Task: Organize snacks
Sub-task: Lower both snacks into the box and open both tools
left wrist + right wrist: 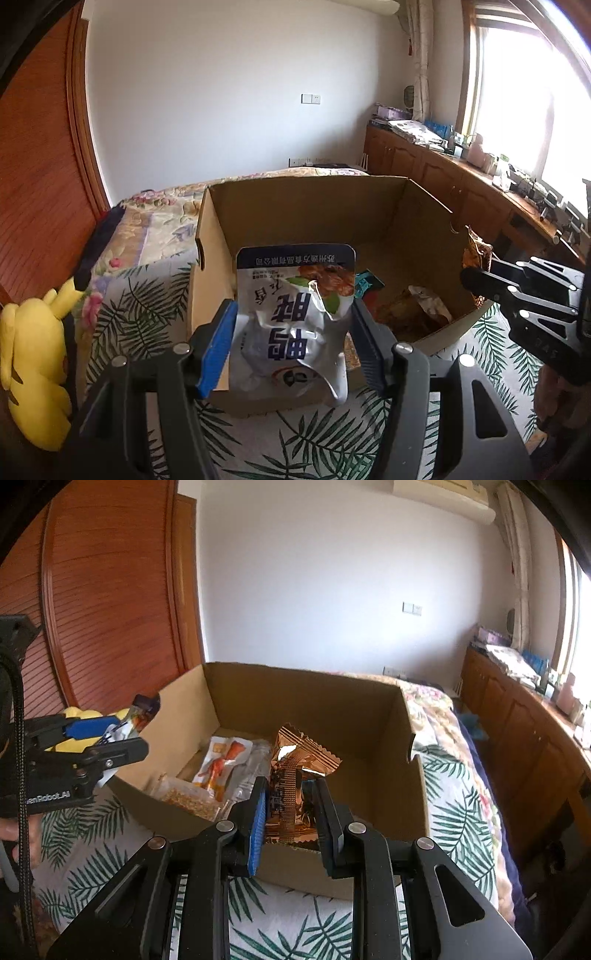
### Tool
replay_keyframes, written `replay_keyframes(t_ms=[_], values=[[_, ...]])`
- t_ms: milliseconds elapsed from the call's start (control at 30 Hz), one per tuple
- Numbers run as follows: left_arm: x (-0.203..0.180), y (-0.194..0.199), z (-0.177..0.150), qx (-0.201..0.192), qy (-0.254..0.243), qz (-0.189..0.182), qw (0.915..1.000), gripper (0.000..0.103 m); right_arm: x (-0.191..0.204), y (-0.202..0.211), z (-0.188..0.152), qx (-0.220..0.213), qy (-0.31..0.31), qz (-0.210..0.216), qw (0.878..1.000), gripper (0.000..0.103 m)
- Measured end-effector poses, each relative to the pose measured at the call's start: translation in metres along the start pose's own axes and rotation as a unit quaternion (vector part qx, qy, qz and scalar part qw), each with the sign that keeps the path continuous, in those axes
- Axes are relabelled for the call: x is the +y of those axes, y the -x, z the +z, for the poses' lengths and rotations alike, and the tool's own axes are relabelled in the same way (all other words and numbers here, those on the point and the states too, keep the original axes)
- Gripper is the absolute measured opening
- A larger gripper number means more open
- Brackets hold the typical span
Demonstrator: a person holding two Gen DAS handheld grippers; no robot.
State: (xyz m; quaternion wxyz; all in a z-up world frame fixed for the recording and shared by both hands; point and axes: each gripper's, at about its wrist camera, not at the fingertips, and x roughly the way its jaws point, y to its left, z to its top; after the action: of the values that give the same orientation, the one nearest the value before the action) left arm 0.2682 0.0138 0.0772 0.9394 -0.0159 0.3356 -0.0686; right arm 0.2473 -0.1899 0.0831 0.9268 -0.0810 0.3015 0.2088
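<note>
The bed (155,225), under a leaf-print cover, carries an open cardboard box (295,206) with a few snack packs already lying on its floor. A yellow plush toy (33,362) sits off to the box's left.

Both claws hang at the near rim of the box, each with a pack. The left gripper (291,332) is clenched on a silver duck-snack pouch (295,321), held upright with its print upside down, just over the near left corner. The right gripper (290,805) is clamped on a crinkled copper-gold foil packet (299,764), also over the near wall, towards the right side.

What could go wrong, I'd say: both pouches sit right above the cardboard edge rather than well inside, so letting go here could leave one draped on the rim or sliding out onto the cover. The silver pouch is puffy and slick and is pinched low, so it may tip or slip as it travels. The two tools are near each other and could knock together if both push in at once.

The right wrist view shows the box floor plainly: an orange-printed clear packet (225,760) and a bag of golden crumbs (188,801) by the left wall. The left wrist view hides much of that behind its pouch, but shows the toy and the window-side cabinets (443,173).
</note>
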Motion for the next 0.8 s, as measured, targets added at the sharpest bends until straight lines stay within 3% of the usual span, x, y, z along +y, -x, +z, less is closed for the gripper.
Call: replay_keyframes(t_ms=[200,500,667,800], values=[[0.002,-0.004,0.0,0.003,0.001,0.0,1.0,0.061,-0.014,-0.009,-0.007,0.012,-0.037,0.014,0.999,0.026],[0.0,-0.004,0.001,0.001,0.006,-0.005,1.0,0.062,-0.01,-0.002,-0.006,0.008,-0.035,0.019,0.999,0.03],[-0.008,0.004,0.008,-0.017,-0.008,-0.005,0.9998,0.072,-0.005,0.005,-0.008,0.007,-0.025,0.024,0.999,0.03],[-0.012,0.015,0.01,-0.032,-0.012,-0.007,0.9994,0.073,-0.002,0.013,-0.009,0.002,-0.021,0.029,0.999,0.03]])
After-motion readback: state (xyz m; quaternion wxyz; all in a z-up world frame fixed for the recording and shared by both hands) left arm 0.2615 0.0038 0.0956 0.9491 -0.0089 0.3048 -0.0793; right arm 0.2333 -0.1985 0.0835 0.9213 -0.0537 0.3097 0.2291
